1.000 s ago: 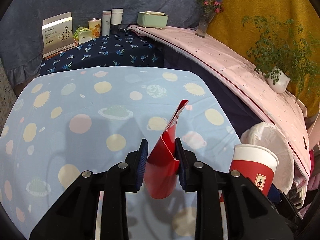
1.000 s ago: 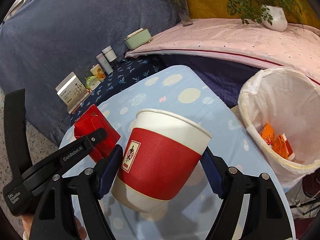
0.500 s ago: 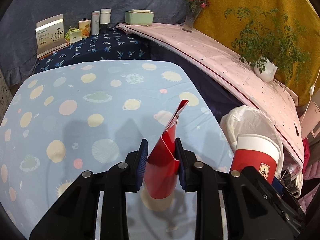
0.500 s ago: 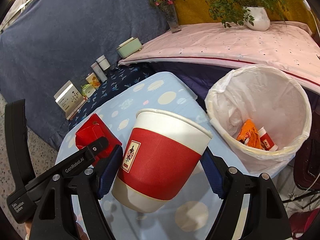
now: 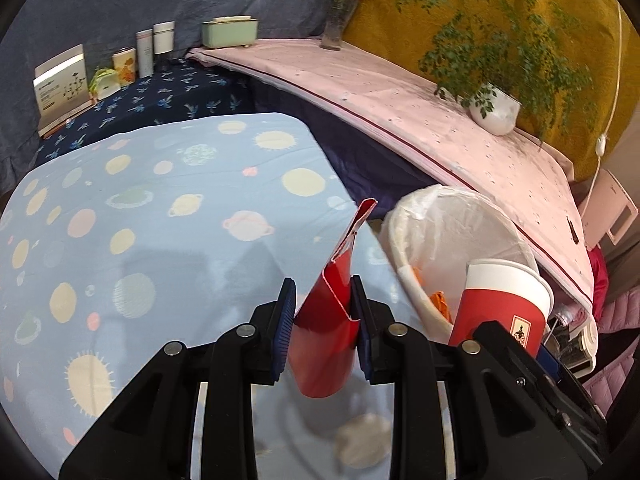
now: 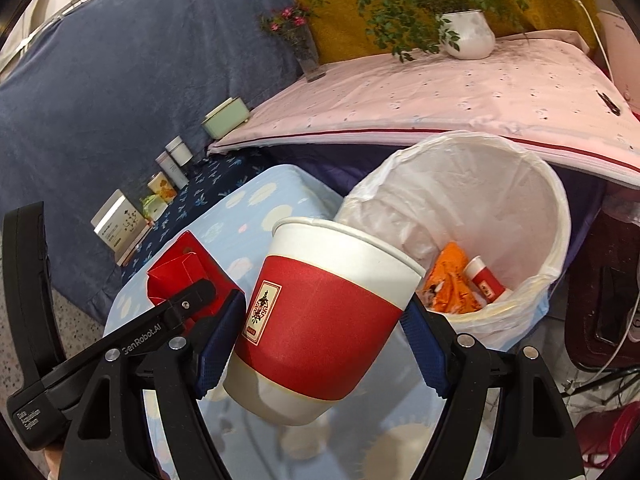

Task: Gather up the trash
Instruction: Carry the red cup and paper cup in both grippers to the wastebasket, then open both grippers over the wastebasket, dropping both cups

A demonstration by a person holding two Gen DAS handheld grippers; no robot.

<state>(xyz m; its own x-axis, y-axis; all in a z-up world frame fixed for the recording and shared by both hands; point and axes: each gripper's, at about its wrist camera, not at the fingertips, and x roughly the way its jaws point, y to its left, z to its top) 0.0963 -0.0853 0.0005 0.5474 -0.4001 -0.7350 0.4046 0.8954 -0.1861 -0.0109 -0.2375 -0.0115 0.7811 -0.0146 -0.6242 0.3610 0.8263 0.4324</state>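
My left gripper (image 5: 323, 328) is shut on a flattened red carton (image 5: 328, 320) and holds it above the blue table near its right edge. My right gripper (image 6: 320, 336) is shut on a red and white paper cup (image 6: 320, 320), held upright just left of the bin. The cup also shows in the left wrist view (image 5: 504, 304), and the carton in the right wrist view (image 6: 184, 276). The white-lined trash bin (image 6: 520, 184) stands beside the table and holds orange wrappers (image 6: 452, 284) and another small cup (image 6: 486, 282). The bin also shows in the left wrist view (image 5: 440, 216).
The table has a light blue planet-print cloth (image 5: 140, 232). Behind it a dark blue shelf (image 5: 160, 96) carries a box, jars and a green case. A pink-covered ledge (image 6: 440, 92) with a potted plant (image 6: 468, 32) and a flower vase (image 6: 304, 52) runs behind the bin.
Both grippers have moved right toward the bin with their loads. The bin now looks larger and closer in both views, and its contents show more fully.
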